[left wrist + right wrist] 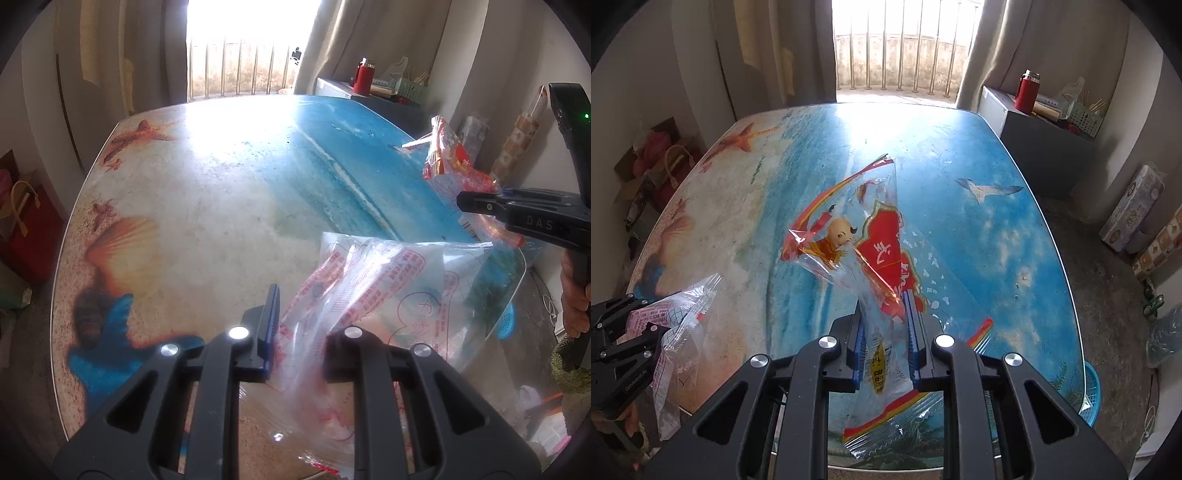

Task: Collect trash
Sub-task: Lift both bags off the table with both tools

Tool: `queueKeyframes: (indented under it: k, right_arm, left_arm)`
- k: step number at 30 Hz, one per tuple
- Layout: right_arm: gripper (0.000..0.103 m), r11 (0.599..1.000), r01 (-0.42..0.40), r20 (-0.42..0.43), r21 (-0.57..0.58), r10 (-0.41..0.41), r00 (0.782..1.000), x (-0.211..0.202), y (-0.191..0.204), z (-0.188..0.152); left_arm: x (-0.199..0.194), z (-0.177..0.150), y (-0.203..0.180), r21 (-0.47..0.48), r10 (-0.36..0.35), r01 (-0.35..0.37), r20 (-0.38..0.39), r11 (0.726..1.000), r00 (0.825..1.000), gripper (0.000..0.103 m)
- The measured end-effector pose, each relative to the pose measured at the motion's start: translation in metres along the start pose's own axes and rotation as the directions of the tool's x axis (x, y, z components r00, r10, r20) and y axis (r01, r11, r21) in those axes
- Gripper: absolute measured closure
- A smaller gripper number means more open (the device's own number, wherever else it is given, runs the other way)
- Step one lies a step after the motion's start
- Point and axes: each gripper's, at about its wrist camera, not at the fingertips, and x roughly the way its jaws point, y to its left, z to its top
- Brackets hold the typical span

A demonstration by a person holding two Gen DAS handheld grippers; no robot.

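pinching red wrapper [886, 254] in right hand-held gripper [885, 314].

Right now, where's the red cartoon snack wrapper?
The red cartoon snack wrapper is clamped in the right tool, lifted above the blue sea-print table.

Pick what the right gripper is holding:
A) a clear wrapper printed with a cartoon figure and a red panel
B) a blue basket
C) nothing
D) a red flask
A: in the right wrist view the right gripper has its fingers closed on the cartoon wrapper, lifted above the table.
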Motion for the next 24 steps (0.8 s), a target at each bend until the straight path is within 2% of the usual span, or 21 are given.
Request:
queueKeyframes:
  k: [13,24]
  right_arm:
    - [0.085,0.999,-0.026,0.038,0.025,0.025,0.999,-0.016,0.003,-0.008]
    - [0.085,0.998,-0.049,0.081,0.05,0.044,0.996,-0.035,-0.01,-0.018]
  left_arm:
    - [-0.018,0.006,-0.011,0.03,0.072,-0.074,0.042,0.997,0.996,0.087]
    - [-0.033,0.012,-0.032,0.08,0.12,-0.127,0.082,0.989,0.989,0.087]
